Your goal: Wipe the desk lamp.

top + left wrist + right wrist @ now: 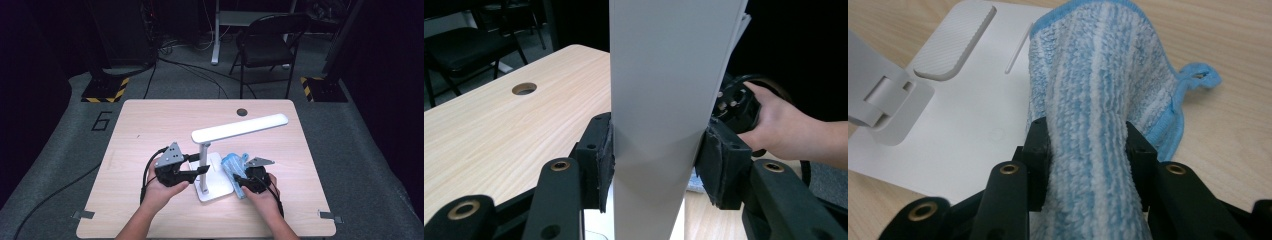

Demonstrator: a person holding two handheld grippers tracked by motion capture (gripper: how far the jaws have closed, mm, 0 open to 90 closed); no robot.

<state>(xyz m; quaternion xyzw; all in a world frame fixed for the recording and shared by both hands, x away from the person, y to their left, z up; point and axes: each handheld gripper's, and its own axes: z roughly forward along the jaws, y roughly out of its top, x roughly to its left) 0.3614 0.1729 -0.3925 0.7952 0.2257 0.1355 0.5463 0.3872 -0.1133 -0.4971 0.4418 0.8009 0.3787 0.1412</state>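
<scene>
A white desk lamp (239, 128) stands on its flat white base (216, 186) near the table's front. My left gripper (202, 170) is shut on the lamp's upright post (659, 115), its pads pressing on both sides of the post. A blue and white striped cloth (233, 166) lies bunched at the right edge of the base. My right gripper (237, 180) is shut on this cloth (1093, 125), which bulges up between the two jaws, and its hanging loop (1198, 75) rests on the wood. The base (963, 120) lies to the left of the cloth.
The light wooden table (150, 125) has a round cable hole (242, 112) near its far edge. A black folding chair (270, 45) and cables sit on the floor beyond. The person's right hand (784, 130) shows behind the post.
</scene>
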